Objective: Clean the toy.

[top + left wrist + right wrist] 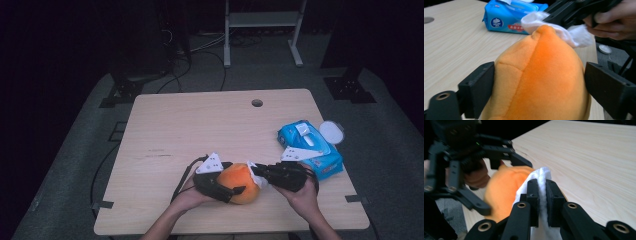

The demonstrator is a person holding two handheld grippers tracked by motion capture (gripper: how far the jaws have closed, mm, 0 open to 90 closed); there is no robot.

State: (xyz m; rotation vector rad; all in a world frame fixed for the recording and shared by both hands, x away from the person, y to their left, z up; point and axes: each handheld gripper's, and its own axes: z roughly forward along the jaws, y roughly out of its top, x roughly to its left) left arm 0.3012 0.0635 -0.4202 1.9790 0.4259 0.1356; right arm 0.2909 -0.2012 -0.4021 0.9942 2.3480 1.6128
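An orange plush (240,182) sits near the front edge of the table (200,120), at about 6 o'clock from the table's middle. The left gripper (227,189) reaches in from 9 o'clock, and its jaws stand wide with the plush between them. In the left gripper view the plush (541,80) bulges between the two black jaws; the left jaw touches the fabric, while at the right jaw I cannot tell contact from a thin gap.

The right gripper (257,172) comes from 3 o'clock of the plush, held in the person's right hand (302,192). Its jaws are closed on a white wipe (257,177), which lies against the plush's right end. In the right gripper view the wipe (543,195) is pinched between the two pads and rests against the plush (504,187); the left gripper (509,187) stands across it, around the plush. In the left gripper view the wipe (574,33) drapes over the plush's top end.

A blue wipes pack (310,147) lies at 2 o'clock from the plush, near the table's right edge, its lid flipped open.
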